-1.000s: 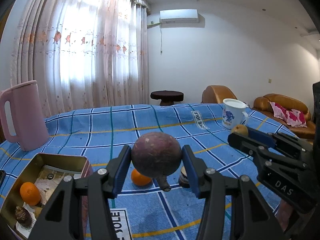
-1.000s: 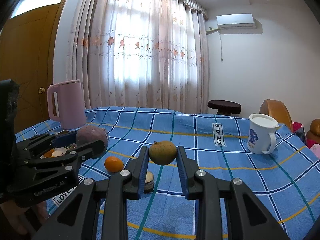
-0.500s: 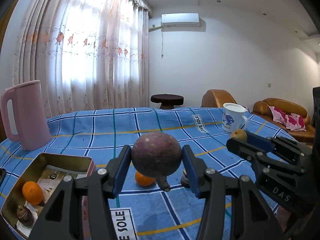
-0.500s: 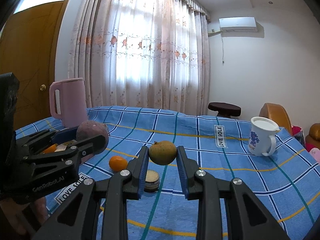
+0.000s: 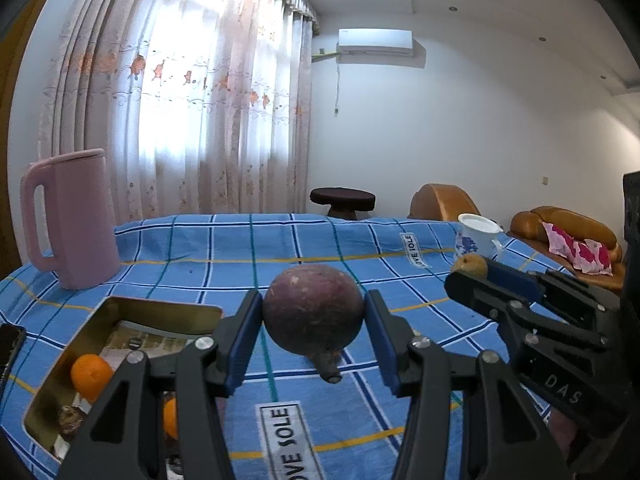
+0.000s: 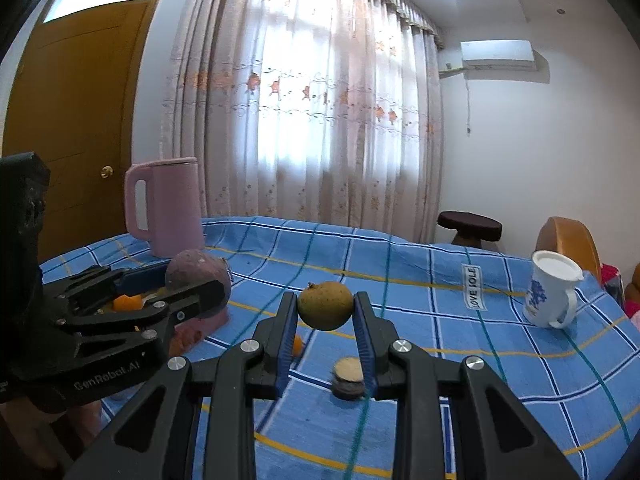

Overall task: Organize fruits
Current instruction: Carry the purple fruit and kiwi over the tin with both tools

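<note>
Blue plaid tablecloth [image 5: 320, 248], two grippers, two held fruits

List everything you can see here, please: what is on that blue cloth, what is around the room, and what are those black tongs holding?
Purple round fruit: 1, dark purple, held in the left gripper.
Small fruit: 1, yellow-green, held in the right gripper.
Tin box: 1, gold, left on the cloth, oranges inside.
Orange: 1, in the box; others partly hidden.
Round slice: 1, tan top, on the cloth.
Jug: 1, pink, far left.
Mug: 1, white and blue, right.
Tablecloth: 1, blue checked.
Stool: 1, dark, behind.
Sofa: 1, brown, right.
Left gripper: black, blue jaws.
Right gripper: same.
</note>
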Motion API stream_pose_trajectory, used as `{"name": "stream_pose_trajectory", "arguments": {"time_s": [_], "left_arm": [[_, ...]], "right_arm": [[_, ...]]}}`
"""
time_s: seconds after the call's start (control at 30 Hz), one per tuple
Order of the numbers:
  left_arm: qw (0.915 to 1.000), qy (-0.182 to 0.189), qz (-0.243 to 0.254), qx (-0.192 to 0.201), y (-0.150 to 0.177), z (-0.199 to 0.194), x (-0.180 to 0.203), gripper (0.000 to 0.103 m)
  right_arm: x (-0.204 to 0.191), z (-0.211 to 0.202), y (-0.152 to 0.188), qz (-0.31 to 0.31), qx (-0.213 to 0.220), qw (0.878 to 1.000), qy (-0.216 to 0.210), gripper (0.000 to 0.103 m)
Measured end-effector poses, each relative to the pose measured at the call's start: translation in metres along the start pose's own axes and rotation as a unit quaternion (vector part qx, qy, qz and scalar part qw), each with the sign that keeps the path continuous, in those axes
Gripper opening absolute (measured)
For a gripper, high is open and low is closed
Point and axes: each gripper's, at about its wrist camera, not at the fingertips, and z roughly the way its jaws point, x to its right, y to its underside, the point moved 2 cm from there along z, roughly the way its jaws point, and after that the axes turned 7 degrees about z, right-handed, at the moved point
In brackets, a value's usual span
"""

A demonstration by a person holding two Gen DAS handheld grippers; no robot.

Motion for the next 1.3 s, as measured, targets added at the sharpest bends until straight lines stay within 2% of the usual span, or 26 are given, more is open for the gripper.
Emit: {"name": "stream_pose_trajectory", "arguments": {"time_s": [0.57,0.87,1.3], "left_arm": [[0.9991,-0.033,-0.025,-0.007,-0.001,-0.026,-0.05,0.054],[0.9969,-0.067,-0.034,-0.024,0.008,-0.038,-0.086,0.054],[0.9917,-0.109,-0.05,-0.048,0.029,-0.048,-0.13,0.054]], "right_arm": [[-0.056,0.01,-0.022,-0.025,0.004,0.998,-0.058,0.03],[-0.098,0.021,-0.029,-0.039,-0.003,0.994,-0.101,0.03],[-0.149,0.044,-0.013,-0.063,-0.036,0.987,-0.14,0.03]]}}
